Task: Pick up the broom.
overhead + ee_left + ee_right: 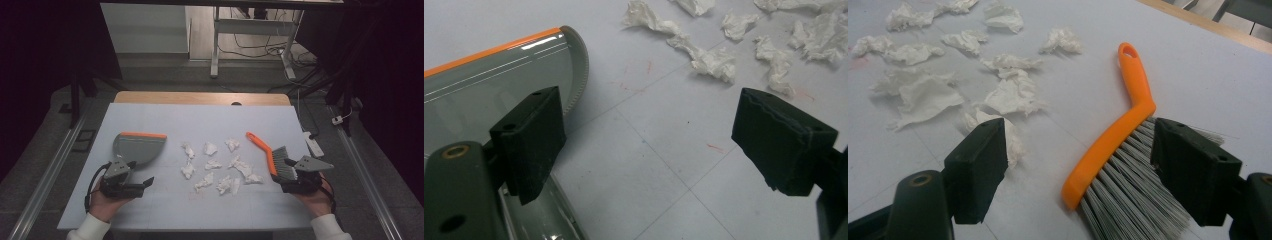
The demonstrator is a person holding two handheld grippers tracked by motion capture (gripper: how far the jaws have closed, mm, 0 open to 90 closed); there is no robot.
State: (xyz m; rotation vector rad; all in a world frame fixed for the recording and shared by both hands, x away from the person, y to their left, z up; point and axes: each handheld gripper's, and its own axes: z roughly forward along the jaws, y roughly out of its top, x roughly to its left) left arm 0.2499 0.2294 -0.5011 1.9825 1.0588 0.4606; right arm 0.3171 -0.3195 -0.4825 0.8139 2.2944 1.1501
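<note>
Crumpled tissue scraps [220, 167] clutter the middle of the worktop [200, 117], with a grey dustpan [136, 147] near on their left and an orange-handled brush [272, 157] just beside them on the right, while bare passage lies along the far edge and the near strip between both hands.

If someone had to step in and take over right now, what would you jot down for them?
Left gripper: open, holding nothing, just beside the grey dustpan with the orange edge.
Right gripper: open, holding nothing; the orange-handled brush lies between its jaws, not yet gripped.
Crumpled paper scraps lie scattered mid-table between dustpan and brush.
Done: nothing swept; the pan looks empty.
Left, most likely: grip the brush and the pan, sweep the scraps into the pan.
</note>
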